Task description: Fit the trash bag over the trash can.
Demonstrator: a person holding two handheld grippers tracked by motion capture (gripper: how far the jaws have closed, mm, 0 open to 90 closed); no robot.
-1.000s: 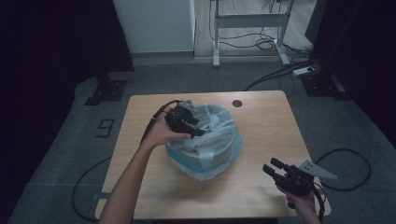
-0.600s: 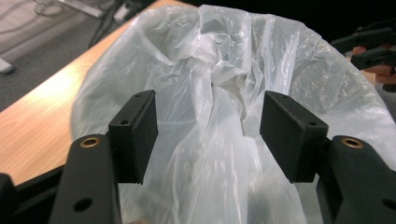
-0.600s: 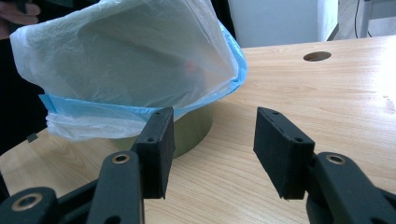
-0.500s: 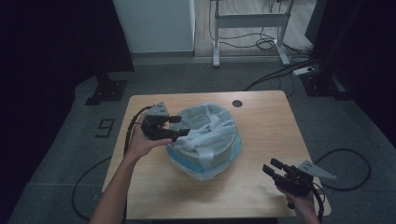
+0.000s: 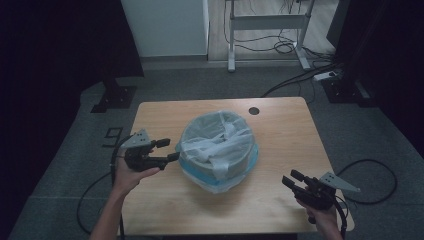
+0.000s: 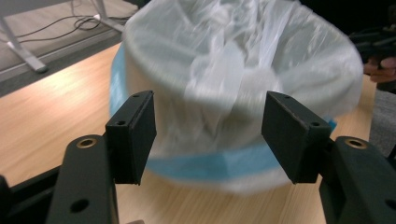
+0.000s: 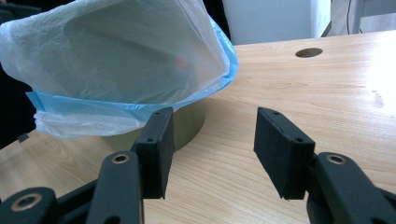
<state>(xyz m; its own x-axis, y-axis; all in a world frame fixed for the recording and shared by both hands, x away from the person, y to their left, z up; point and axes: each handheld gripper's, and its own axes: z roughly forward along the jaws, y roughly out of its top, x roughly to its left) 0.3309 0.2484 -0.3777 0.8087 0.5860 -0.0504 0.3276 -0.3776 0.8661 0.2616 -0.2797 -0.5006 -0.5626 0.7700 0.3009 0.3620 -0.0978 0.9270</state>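
Left gripper (image 5: 167,150), jaws spread empty beside the white-and-blue plastic-lined round bin (image 5: 218,149) mid-tabletop; best pinched on loose film only.

a round bin (image 5: 218,150) lined with a white-and-blue plastic bag (image 5: 220,134) stands upright mid-table.

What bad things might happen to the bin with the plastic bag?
The bag hangs loosely over the bin, bunched in the middle, so a careless tug might pull it off the rim. The left gripper, jaws open, sits close beside it and might snag the thin plastic or nudge the bin. The right gripper is open and apart, so nothing steadies the bin.
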